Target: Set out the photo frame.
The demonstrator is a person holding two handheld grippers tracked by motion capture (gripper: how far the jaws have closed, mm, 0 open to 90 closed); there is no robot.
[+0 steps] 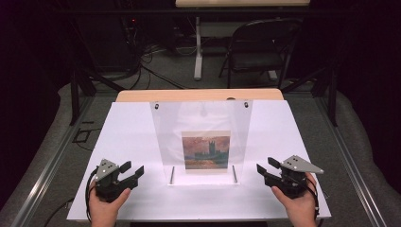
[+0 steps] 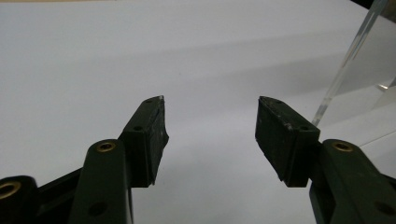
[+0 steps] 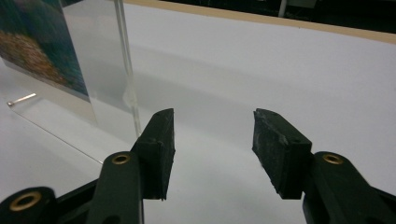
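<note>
Left gripper and right gripper, jaws spread and empty, flank the clear picture stand at the frame's centre.

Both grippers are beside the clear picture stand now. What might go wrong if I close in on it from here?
The clear picture stand is tall and thin, so an uneven push from the left gripper or right gripper might tip it. Its edges are slim and see-through, easy to misjudge. Both grippers are open and empty, so a slip could scuff the picture.
</note>
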